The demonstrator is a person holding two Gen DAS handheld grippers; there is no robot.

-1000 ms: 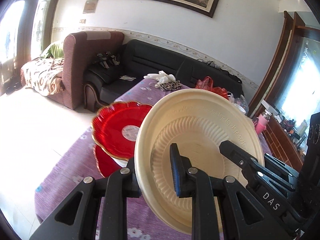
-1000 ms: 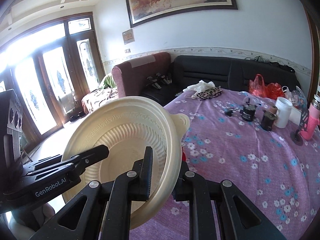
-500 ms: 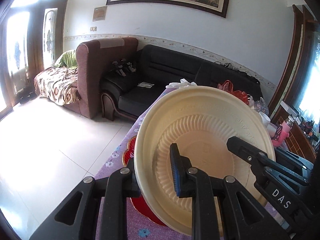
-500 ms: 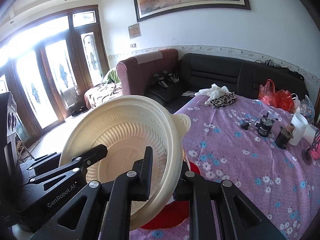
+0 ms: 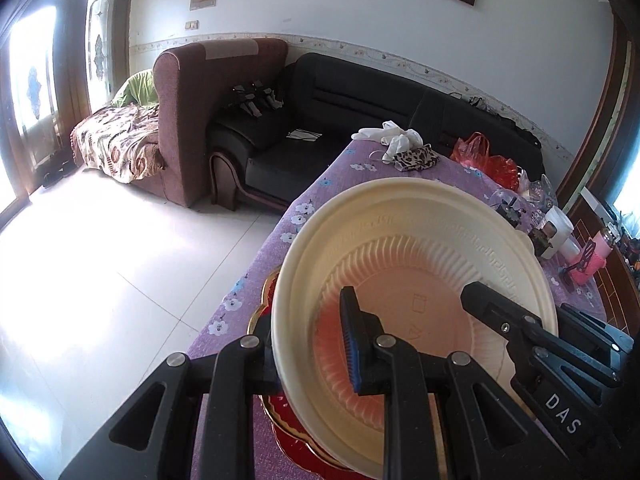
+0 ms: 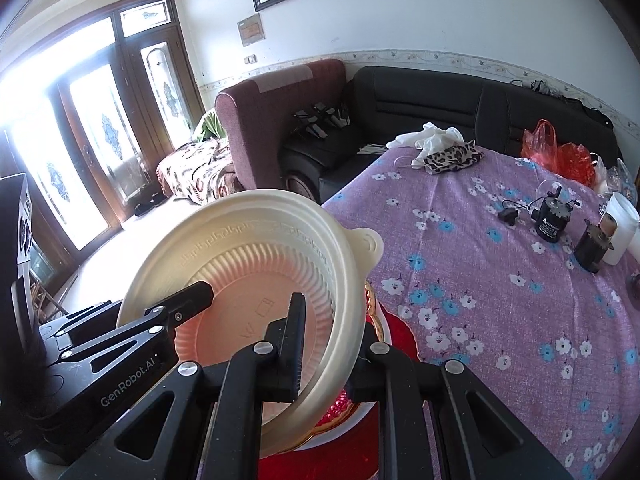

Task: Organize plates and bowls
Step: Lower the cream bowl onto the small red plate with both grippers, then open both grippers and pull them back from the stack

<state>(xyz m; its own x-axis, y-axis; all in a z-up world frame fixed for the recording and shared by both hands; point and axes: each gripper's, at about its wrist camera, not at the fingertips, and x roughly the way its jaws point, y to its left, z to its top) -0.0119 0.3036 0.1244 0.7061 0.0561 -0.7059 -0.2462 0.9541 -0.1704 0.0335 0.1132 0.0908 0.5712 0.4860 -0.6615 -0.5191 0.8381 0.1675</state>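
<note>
Cream plate (image 5: 420,276) held by both grippers above the red plates (image 6: 396,332) at the table's near-left corner.

Plate: cream, ribbed wall, embossed rim, small tab on its far-right edge; tilted, hollow side toward the cameras. Left gripper (image 5: 310,356) pinches the plate's left rim, one finger inside the hollow, the other behind the rim. Right gripper (image 6: 328,344) pinches the right rim the same way; jaws on both narrow, clamped on the plate. Red plates with gilt scalloped edges lie beneath on the purple flowered tablecloth (image 6: 500,280); contact between cream and red cannot be told. Far along the table: leopard-print pouch (image 6: 452,158) with white cloth (image 6: 436,138), red plastic bag (image 6: 560,152), small black pump (image 6: 552,216), white cup (image 6: 618,228). Beyond the table: black sofa (image 5: 360,104), maroon armchair (image 5: 192,116).
</note>
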